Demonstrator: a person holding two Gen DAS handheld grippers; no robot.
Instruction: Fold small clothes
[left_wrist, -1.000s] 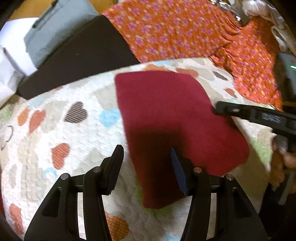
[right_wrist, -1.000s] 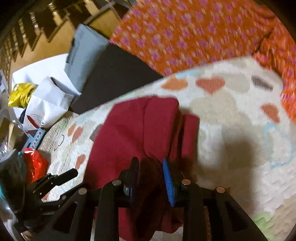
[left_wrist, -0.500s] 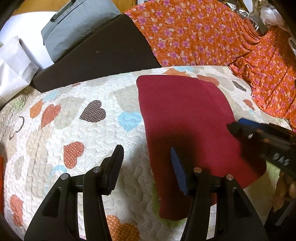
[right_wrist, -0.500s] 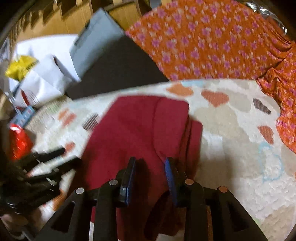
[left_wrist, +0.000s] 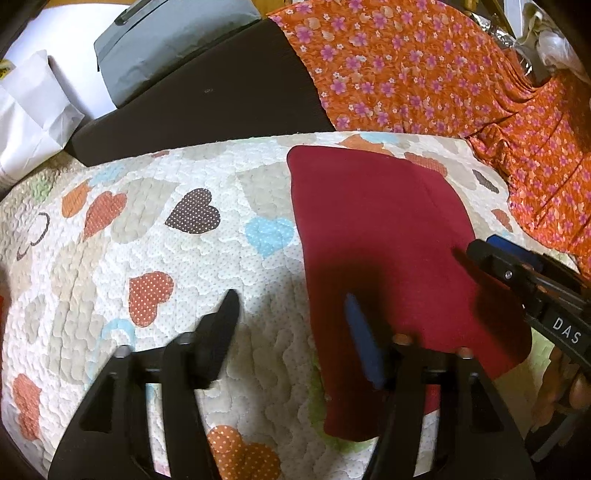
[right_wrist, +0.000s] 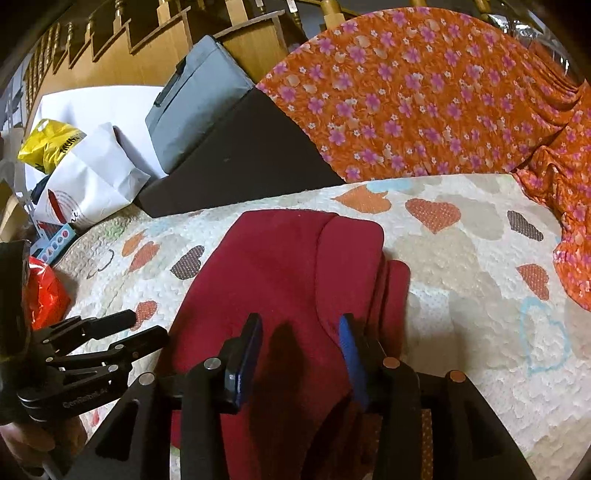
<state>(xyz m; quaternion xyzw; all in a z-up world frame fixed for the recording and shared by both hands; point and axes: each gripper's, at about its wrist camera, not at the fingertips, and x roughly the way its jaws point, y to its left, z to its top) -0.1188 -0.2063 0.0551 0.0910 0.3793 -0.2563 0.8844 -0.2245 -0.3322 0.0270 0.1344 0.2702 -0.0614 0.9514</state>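
Note:
A dark red cloth (left_wrist: 376, 240) lies folded flat on the heart-patterned quilt (left_wrist: 166, 258). My left gripper (left_wrist: 291, 299) hovers over the cloth's near left edge, its jaws opening; one finger is over the quilt, the blue pad over the cloth, nothing pinched. In the right wrist view the red cloth (right_wrist: 280, 266) shows a folded flap with layered edges at its right side. My right gripper (right_wrist: 300, 319) stands low over the near part, jaws opening, the pads not pressing the fold ridge below them. The right gripper (left_wrist: 480, 245) and the left gripper (right_wrist: 146, 326) each show in the other's view.
An orange floral fabric (right_wrist: 424, 92) covers the back and right side. A black block (left_wrist: 207, 99) with a grey case (left_wrist: 166, 37) on it borders the quilt's far edge. White paper bags (right_wrist: 88, 177), a yellow bag (right_wrist: 48, 144) and a red bag (right_wrist: 44, 299) sit left.
Both grippers' jaws have spread wider. The right gripper has slid a little across the cloth's right part and let the fabric lie; the cloth stays flat.

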